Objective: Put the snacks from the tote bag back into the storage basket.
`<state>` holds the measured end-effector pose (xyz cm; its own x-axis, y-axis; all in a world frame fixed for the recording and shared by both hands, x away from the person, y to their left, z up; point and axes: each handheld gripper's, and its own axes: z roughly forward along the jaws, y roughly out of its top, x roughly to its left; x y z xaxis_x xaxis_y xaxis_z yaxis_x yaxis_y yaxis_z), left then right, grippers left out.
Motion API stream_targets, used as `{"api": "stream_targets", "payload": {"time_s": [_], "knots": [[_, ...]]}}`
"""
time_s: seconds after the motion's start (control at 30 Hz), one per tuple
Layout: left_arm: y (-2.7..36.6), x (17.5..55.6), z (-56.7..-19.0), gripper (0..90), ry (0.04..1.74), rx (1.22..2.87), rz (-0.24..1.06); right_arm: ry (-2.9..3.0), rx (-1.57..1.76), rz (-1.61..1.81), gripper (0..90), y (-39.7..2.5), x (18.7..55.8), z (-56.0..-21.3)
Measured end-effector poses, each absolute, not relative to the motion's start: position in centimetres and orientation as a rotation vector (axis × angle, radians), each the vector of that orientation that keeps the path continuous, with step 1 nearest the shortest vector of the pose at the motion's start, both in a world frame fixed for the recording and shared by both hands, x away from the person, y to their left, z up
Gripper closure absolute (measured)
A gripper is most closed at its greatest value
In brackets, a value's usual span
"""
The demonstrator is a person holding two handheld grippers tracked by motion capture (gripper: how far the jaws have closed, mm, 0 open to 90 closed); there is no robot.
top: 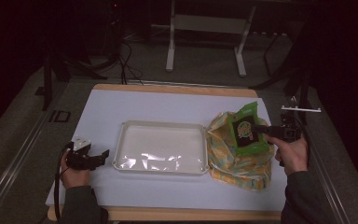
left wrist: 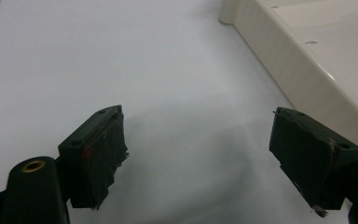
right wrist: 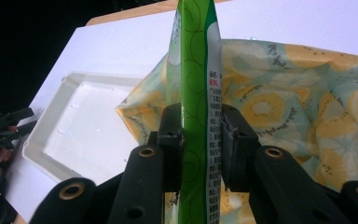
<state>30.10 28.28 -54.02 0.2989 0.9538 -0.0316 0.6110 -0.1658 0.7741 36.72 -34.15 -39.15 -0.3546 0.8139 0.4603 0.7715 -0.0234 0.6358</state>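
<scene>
The right gripper (top: 261,129) pinches a green packet (top: 247,131) between its fingers (right wrist: 171,140), holding it edge-up just above a lemon-print bag (top: 235,161) that lies crumpled on the white counter (top: 102,105). In the right gripper view the packet (right wrist: 196,93) stands upright between the two pads, with the bag (right wrist: 307,107) spread behind it. The cream tray (top: 161,125) beside the bag is bare, so the job looks to be at an early stage: one packet is lifted clear of the bag, and nothing has yet been set down in the tray. Carrying the packet across and releasing it appears to be what is left. The left gripper (top: 94,158) rests on the counter just beside the tray's near left corner, its fingers (left wrist: 98,154) spread wide and holding nothing. The packet's side carries small printed lines, partly in red, too fine to read; its front shows a yellow and red logo, not legible.
</scene>
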Motion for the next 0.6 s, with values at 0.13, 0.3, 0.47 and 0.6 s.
{"api": "stream_targets", "payload": {"time_s": [0.13, 0.3, 0.47, 0.6], "knots": [[28.3, 30.1, -54.0, 18.8, 1.397, 1.870, 0.626, 2.163, 1.747, 1.351, 72.5, -34.0, 36.7, -38.9], [28.3, 30.1, -54.0, 18.8, 1.396, 1.870, 0.625, 2.168, 1.733, 1.365, 72.6, -33.7, 36.6, -38.6], [28.3, 30.1, -54.0, 18.8, 1.396, 1.870, 0.625, 2.171, 1.723, 1.377, 72.5, -33.4, 36.5, -38.3], [28.3, 30.1, -54.0, 18.8, 1.396, 1.870, 0.624, 2.175, 1.716, 1.383, 72.6, -33.1, 36.5, -38.0]]}}
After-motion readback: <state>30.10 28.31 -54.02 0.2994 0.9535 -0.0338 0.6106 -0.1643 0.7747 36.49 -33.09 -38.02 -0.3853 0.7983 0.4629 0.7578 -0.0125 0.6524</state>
